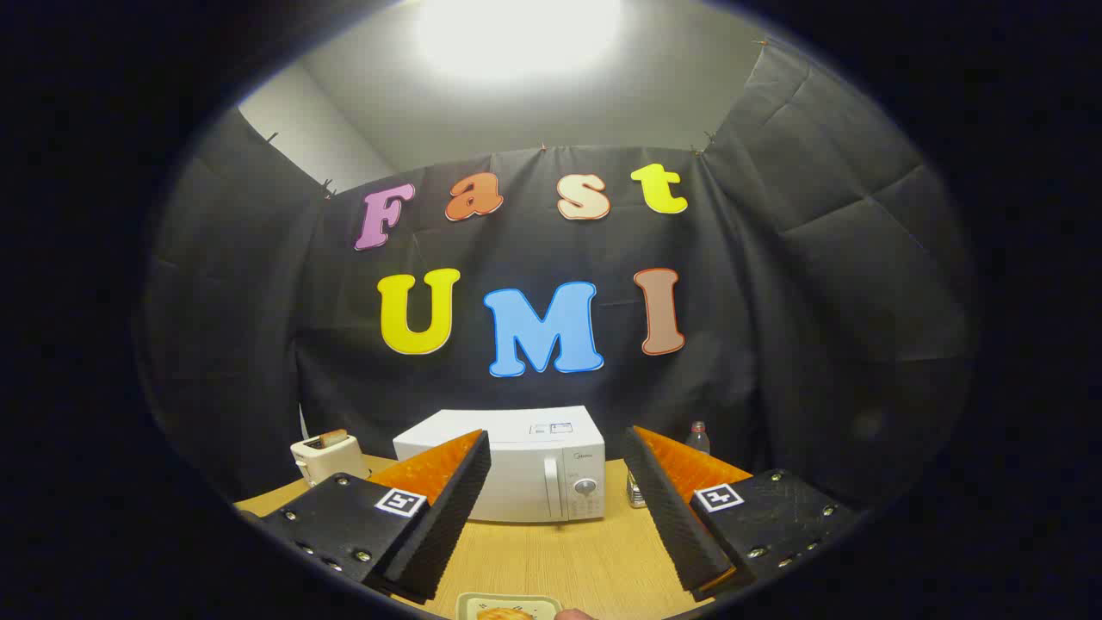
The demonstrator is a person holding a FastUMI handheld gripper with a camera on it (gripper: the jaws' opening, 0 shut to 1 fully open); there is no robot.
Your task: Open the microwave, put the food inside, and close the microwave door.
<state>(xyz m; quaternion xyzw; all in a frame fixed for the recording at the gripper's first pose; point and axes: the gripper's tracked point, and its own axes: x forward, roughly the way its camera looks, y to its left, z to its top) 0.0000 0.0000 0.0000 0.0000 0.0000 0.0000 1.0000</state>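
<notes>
Wooden counter (551, 560) carries the microwave (504, 465), door shut, beyond my fingers. Food on its plate (508, 607) sits just below them, untouched. My hand-held gripper (558, 508) is spread, empty. Every step remains.

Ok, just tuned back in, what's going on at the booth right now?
A person is holding the gripper above the wooden table, its fingers spread open with nothing between them. Beyond the fingers stands the white microwave, door closed, so the job has not really begun. The plate of food lies on the table just under the gripper. A toaster stands left of the microwave and a small bottle to its right.
</notes>
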